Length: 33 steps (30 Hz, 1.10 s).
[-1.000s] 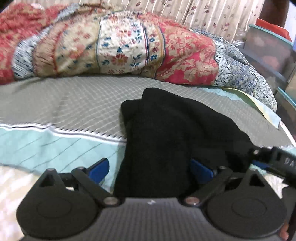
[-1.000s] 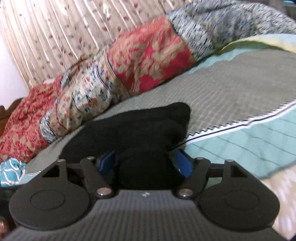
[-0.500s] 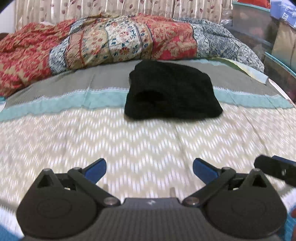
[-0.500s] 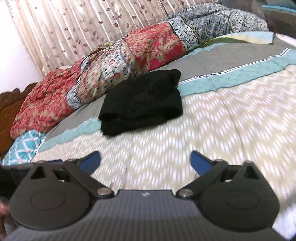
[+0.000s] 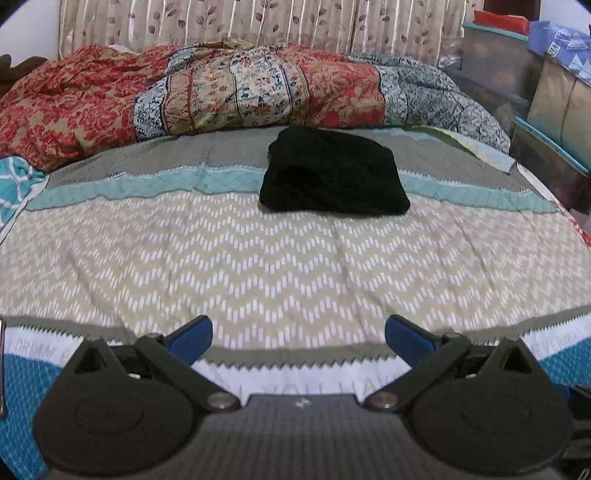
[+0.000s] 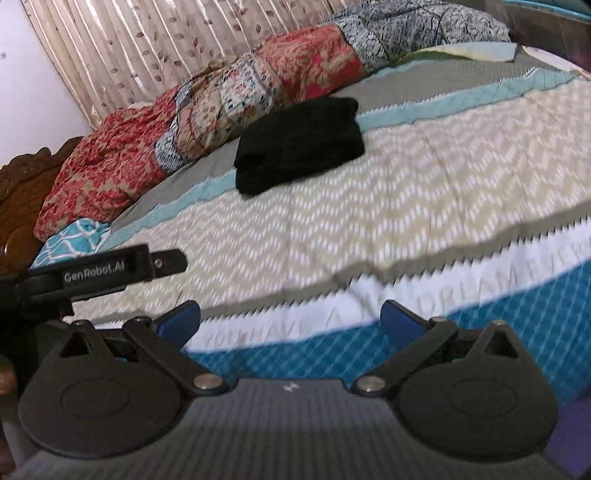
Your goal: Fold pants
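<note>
Now my left tongs (image 5: 298, 338) and my right tongs (image 6: 290, 325) are both spread wide and hold nothing. They hover over the near edge of the bed (image 5: 258, 266). The black pants (image 5: 334, 177) lie folded in a compact bundle far ahead of both tongs, across the teal stripe of the cover. Behind them, a rolled patterned quilt (image 5: 236, 88) lies along the curtain (image 5: 258, 22). Between my tongs and the pants is only zigzag cover

Left gripper (image 5: 298, 338) spread wide, empty; right gripper (image 6: 290, 320) seemingly likewise.
</note>
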Each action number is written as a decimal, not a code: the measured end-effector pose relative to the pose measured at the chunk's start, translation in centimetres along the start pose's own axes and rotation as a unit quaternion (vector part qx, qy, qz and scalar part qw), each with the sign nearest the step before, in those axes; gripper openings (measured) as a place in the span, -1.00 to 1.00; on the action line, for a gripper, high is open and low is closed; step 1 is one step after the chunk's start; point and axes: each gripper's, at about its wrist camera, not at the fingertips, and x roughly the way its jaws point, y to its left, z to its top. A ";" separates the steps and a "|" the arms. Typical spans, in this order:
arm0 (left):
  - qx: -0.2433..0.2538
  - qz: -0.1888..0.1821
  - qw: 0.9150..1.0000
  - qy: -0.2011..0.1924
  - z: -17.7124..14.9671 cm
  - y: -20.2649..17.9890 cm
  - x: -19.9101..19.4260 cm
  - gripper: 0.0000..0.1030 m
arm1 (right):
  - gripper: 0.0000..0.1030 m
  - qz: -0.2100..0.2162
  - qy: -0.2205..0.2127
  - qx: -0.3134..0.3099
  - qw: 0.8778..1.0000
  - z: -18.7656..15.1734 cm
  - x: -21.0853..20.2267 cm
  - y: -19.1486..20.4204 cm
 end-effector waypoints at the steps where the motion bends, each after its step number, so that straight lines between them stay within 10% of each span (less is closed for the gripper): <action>1: 0.005 0.008 1.000 0.004 -0.3 -0.1 -0.2 1.00 | 1.00 0.001 0.001 -0.003 1.000 -0.3 -0.3 0.2; 33: 0.055 0.105 0.993 0.024 -3.0 -0.8 -1.8 1.00 | 1.00 0.008 0.013 -0.002 1.000 -3.4 -2.3 2.1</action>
